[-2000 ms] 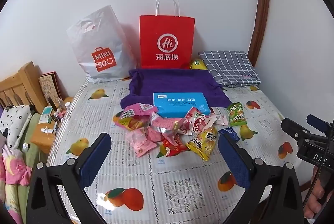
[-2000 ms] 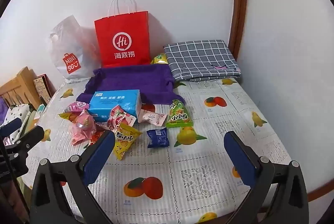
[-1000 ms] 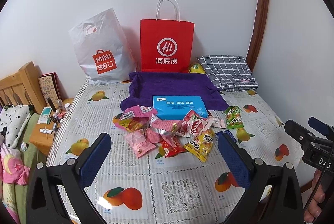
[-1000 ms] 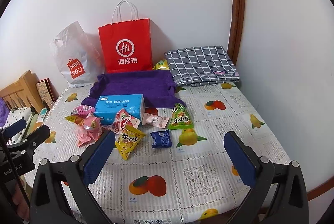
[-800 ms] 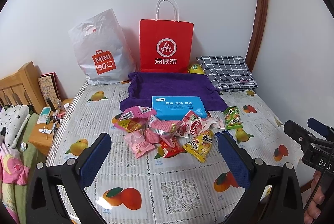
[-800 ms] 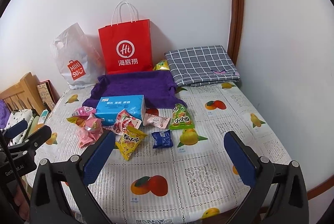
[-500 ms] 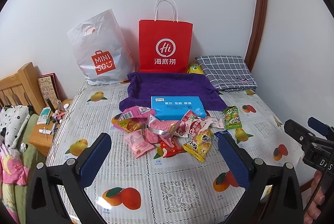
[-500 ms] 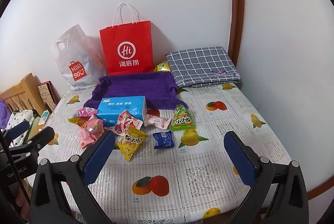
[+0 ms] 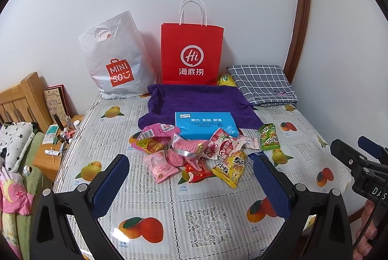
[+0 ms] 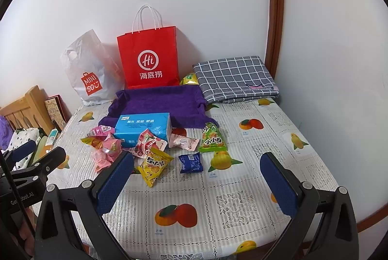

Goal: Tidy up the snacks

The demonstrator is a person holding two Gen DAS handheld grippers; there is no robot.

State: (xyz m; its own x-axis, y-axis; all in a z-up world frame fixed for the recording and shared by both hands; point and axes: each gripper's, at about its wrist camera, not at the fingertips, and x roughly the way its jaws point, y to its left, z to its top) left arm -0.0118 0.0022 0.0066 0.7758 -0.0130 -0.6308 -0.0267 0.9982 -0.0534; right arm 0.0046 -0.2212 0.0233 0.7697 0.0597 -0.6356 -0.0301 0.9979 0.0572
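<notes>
Both grippers hang above the near edge of the table, each with its blue-padded jaws spread wide and nothing between them. The left gripper (image 9: pixel 191 174) sits low in the centre of its own view; the right gripper (image 10: pixel 197 171) does the same in its view, and it also pokes in at the right edge of the left camera's frame, a hand (image 9: pixel 367 229) just visible under it.

The snacks lie in a loose heap in the middle of the fruit-print tablecloth (image 9: pixel 201 223) — pink packets (image 9: pixel 161 163), a red wrapper (image 9: pixel 197 171), a yellow packet (image 9: pixel 229 168) at the lower right of the heap, and a pink-and-white pouch (image 9: pixel 224 145) leaning on a blue tissue pack (image 9: pixel 205 124). Off to the right of the heap lies a green packet (image 10: pixel 212 138), and just below and left of it a small dark blue packet (image 10: pixel 191 162), apart from the rest.

Behind the tissue pack, toward the top of the frame, a purple cloth tray (image 9: pixel 198 100) sits with its floor bare. Against the wall stand a red paper bag (image 9: pixel 192 54) and, to its left, a white plastic bag (image 9: pixel 116 61). A folded checked cloth (image 10: pixel 235 77) lies in the upper right corner of the table, with a yellow-green packet (image 10: pixel 189 79) tucked between it and the red bag. At the far left — a wooden headboard (image 9: pixel 18 100).
</notes>
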